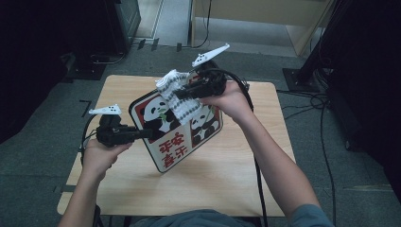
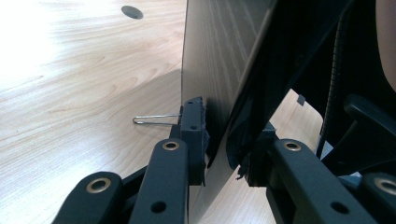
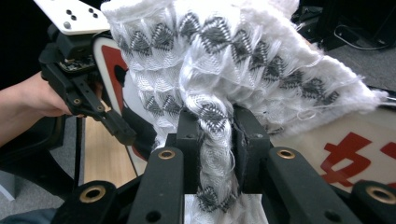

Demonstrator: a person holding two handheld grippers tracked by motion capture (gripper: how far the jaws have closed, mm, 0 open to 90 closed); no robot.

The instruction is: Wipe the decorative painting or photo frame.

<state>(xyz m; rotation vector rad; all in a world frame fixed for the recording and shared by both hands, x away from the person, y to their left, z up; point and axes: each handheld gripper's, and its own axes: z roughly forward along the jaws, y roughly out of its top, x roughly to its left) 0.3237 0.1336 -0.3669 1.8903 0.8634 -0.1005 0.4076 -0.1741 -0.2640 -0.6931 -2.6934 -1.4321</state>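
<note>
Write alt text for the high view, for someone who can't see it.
Over a light wooden table, the left tongs clamp a tilted panda-printed board with red characters, while the right tongs press a white, grey-patterned woven cloth against its face.

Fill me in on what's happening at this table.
A person is wiping a panda-printed board held up on edge above the wooden table. The left gripper clamps the board's edge to steady it, while the right gripper pinches a white patterned cloth against the board's printed face.
</note>
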